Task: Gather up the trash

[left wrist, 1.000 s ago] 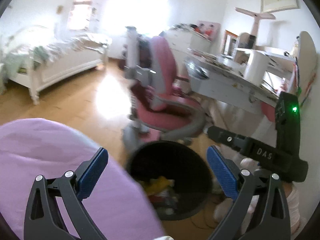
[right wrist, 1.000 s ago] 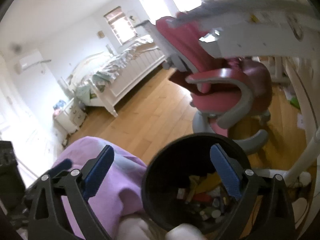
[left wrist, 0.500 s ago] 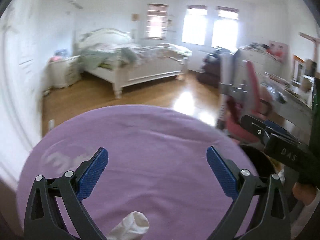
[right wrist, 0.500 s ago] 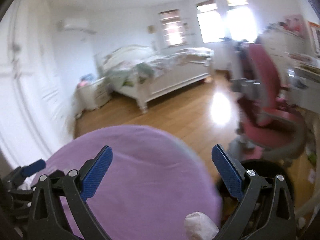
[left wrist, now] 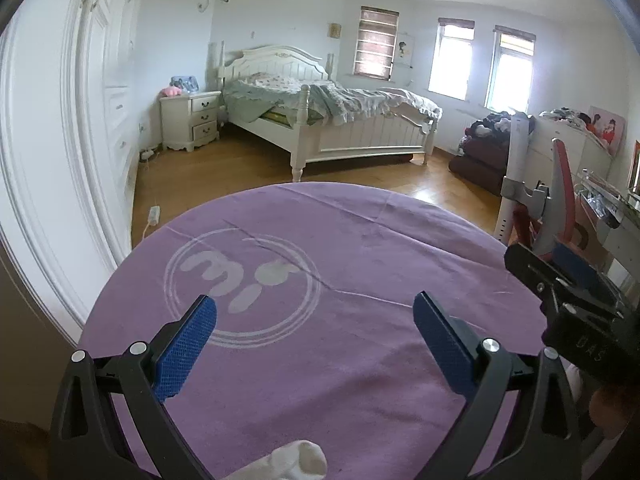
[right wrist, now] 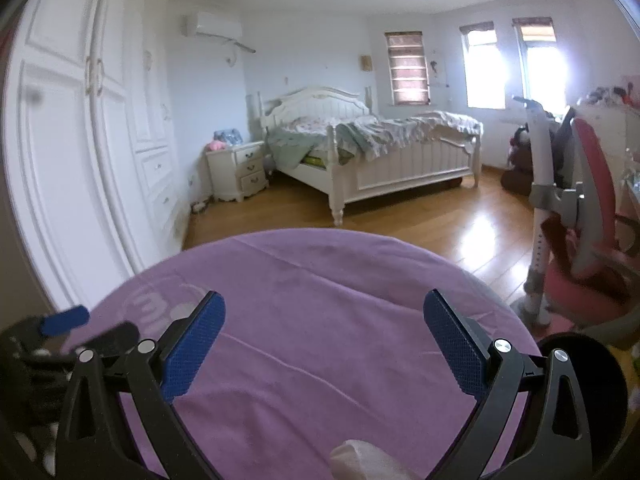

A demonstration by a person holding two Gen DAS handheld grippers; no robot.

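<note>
Both claws gape wide and empty over the round purple cloth-covered table: left gripper, right gripper, presumably poised to pick. One crumpled white tissue wad lies on the cloth at the near edge, below the fingers. Black round waste bin stands just beside the table. A second earlier both cameras looked into that bin; now they face the tabletop.

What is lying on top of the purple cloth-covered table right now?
On the purple cloth only a crumpled white tissue shows, at the near edge below the open left gripper and right gripper. The tabletop beneath the cloth is hidden.
</note>
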